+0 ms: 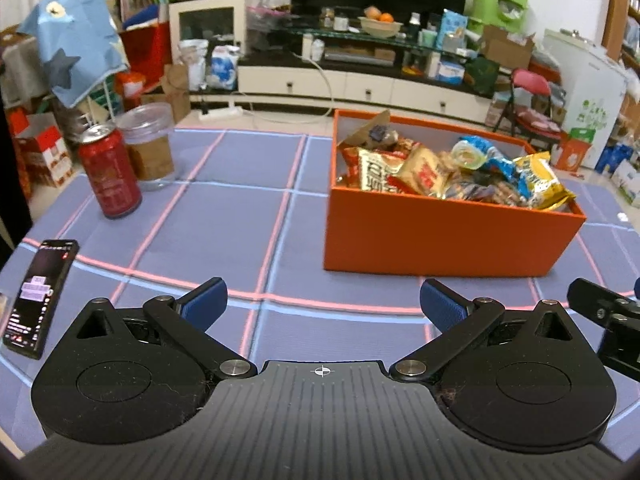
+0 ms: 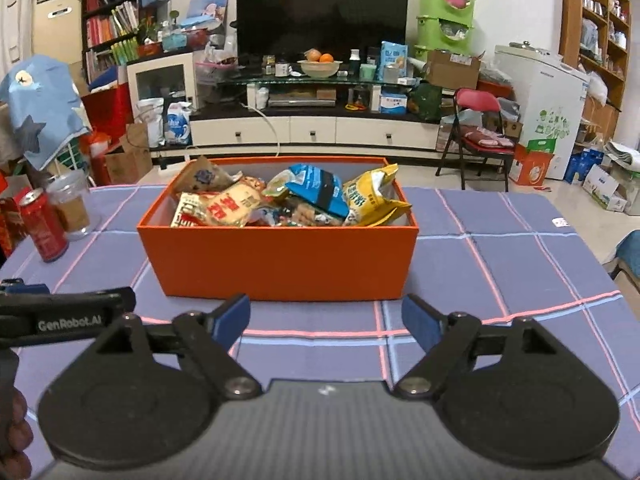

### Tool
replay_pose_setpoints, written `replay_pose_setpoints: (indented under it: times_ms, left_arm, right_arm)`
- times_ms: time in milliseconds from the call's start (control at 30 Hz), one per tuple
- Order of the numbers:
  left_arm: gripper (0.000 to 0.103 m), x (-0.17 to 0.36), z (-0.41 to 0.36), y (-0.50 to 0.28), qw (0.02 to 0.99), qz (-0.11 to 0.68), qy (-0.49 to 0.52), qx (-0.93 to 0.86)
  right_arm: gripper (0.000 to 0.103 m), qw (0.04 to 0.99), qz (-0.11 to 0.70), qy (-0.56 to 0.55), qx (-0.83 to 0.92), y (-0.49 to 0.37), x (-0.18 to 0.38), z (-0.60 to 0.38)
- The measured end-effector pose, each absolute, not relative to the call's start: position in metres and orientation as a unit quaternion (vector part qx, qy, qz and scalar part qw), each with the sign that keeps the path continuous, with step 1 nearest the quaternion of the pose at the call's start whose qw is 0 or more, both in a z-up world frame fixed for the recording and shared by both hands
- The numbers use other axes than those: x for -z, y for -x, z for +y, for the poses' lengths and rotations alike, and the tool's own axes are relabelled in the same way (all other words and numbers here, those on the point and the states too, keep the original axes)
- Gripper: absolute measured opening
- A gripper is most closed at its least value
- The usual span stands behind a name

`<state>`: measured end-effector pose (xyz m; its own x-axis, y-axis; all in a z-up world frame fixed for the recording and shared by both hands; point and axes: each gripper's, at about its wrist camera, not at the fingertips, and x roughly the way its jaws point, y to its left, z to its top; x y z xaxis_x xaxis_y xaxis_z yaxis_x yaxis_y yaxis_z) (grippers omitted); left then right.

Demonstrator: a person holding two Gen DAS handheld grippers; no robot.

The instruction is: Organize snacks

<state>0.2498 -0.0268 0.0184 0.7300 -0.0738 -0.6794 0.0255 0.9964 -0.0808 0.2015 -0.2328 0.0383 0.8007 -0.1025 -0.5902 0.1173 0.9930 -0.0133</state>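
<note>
An orange box (image 1: 440,236) stands on the blue checked tablecloth, filled with several snack packets (image 1: 424,168). In the right wrist view the orange box (image 2: 280,264) sits straight ahead, with a blue packet (image 2: 316,188) and a yellow packet (image 2: 372,200) on top. My left gripper (image 1: 323,304) is open and empty, low over the cloth, to the left of and nearer than the box. My right gripper (image 2: 326,320) is open and empty, just in front of the box's near wall. The left gripper's body (image 2: 60,320) shows at the right wrist view's left edge.
A red can (image 1: 110,172) and a clear plastic cup (image 1: 150,144) stand at the table's far left. A phone (image 1: 40,296) lies at the near left edge. Beyond the table are a TV stand (image 2: 312,128) and a red folding chair (image 2: 480,136).
</note>
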Motion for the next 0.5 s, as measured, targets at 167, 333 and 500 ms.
replay_pose_setpoints:
  times_ms: [167, 333, 500]
  left_arm:
    - [0.084, -0.028, -0.034, -0.250, 0.936, 0.350, 0.027, 0.026]
    - [0.084, -0.026, -0.039, -0.243, 0.941, 0.338, 0.016, 0.031]
    - [0.084, -0.021, -0.036, -0.244, 0.938, 0.346, 0.017, 0.020]
  right_arm:
    - [0.084, 0.951, 0.303, -0.007, 0.061, -0.204, -0.042, -0.228]
    - [0.084, 0.948, 0.311, -0.005, 0.060, -0.205, -0.040, -0.228]
    - [0.084, 0.948, 0.313, -0.008, 0.064, -0.206, -0.040, -0.231]
